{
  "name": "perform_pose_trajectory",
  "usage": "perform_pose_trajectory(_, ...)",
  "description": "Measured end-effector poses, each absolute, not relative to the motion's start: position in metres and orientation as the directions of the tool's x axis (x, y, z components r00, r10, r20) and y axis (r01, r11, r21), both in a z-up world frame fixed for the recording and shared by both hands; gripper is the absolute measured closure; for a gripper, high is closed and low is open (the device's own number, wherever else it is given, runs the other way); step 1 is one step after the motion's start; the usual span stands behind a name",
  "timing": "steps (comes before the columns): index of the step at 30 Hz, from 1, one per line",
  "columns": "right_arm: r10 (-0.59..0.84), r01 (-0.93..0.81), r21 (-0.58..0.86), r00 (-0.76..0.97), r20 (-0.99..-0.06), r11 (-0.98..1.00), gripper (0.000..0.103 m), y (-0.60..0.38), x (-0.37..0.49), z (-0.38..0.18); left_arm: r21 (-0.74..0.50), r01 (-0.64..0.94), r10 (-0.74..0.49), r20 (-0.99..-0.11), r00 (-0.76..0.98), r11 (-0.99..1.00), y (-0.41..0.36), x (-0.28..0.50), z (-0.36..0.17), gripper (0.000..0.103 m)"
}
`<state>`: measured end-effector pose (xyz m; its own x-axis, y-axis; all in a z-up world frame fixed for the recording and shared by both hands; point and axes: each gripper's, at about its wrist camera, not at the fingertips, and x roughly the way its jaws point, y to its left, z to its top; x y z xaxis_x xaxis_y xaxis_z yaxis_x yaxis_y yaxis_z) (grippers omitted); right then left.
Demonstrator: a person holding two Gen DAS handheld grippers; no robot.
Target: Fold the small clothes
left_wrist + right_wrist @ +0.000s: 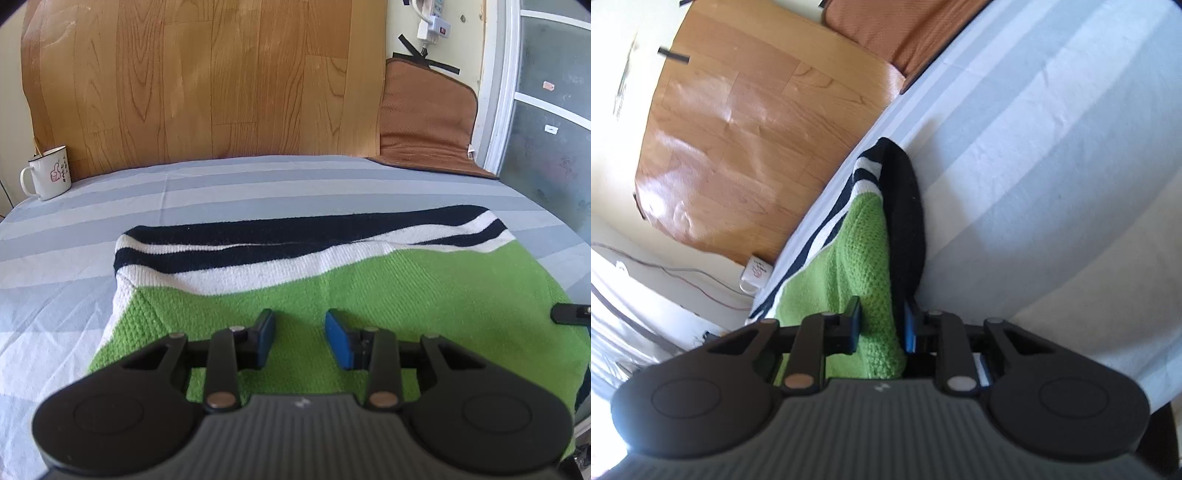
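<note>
A small knitted sweater (369,291), green with white and navy stripes, lies on the striped sheet (258,184). My left gripper (300,334) is open and hovers just over the green part, holding nothing. My right gripper (881,325) is shut on a raised fold of the sweater (868,258), green with a black edge, and holds it above the sheet. A tip of the right gripper (570,314) shows at the right edge of the left wrist view.
A white enamel mug (48,171) stands at the bed's far left corner by the wood-pattern board (207,74). A brown cushion (424,107) leans at the far right. A power strip (432,18) hangs on the wall.
</note>
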<state>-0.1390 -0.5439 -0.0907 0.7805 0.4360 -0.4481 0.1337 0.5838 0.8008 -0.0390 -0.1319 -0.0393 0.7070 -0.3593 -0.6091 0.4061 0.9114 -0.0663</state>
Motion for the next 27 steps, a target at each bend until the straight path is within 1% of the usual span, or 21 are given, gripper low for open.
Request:
perform_pose_trajectory(3, 0.406, 0.128, 0.767, 0.787, -0.465, 0.629, 0.080, -0.538, -0.140, -0.086, -0.060, 0.400, -0.354, -0.598, 0.719, 0.914, -0.133, -0.042, -0.040, 0.070)
perform_pose_trajectory(10, 0.359, 0.113, 0.705, 0.798, -0.484, 0.700, 0.081, -0.526, -0.141, -0.084, -0.140, 0.405, -0.404, -0.593, 0.696, 0.904, -0.104, -0.043, -0.038, 0.070)
perform_pose_trajectory(14, 0.359, 0.105, 0.702, 0.800, -0.480, 0.705, 0.080, -0.526, -0.142, -0.085, -0.148, 0.393, -0.400, -0.592, 0.700, 0.907, -0.099, -0.047, -0.037, 0.070)
perform_pose_trajectory(19, 0.365, 0.105, 0.722, 0.808, -0.463, 0.684, 0.072, -0.532, -0.147, -0.084, -0.130, 0.399, -0.393, -0.597, 0.699, 0.908, -0.094, -0.056, -0.034, 0.069)
perform_pose_trajectory(22, 0.339, 0.094, 0.696, 0.822, -0.457, 0.712, 0.064, -0.535, -0.153, -0.078, -0.139, 0.401, -0.400, -0.595, 0.697, 0.905, -0.081, -0.066, -0.031, 0.067)
perform_pose_trajectory(24, 0.338, 0.085, 0.689, 0.824, -0.455, 0.720, 0.062, -0.532, -0.156, -0.076, -0.141, 0.394, -0.397, -0.590, 0.703, 0.908, -0.074, -0.072, -0.030, 0.067)
perform_pose_trajectory(27, 0.372, 0.073, 0.708, 0.810, -0.453, 0.702, 0.059, -0.530, -0.154, -0.081, -0.138, 0.370, -0.376, -0.595, 0.710, 0.919, -0.069, -0.076, -0.033, 0.065)
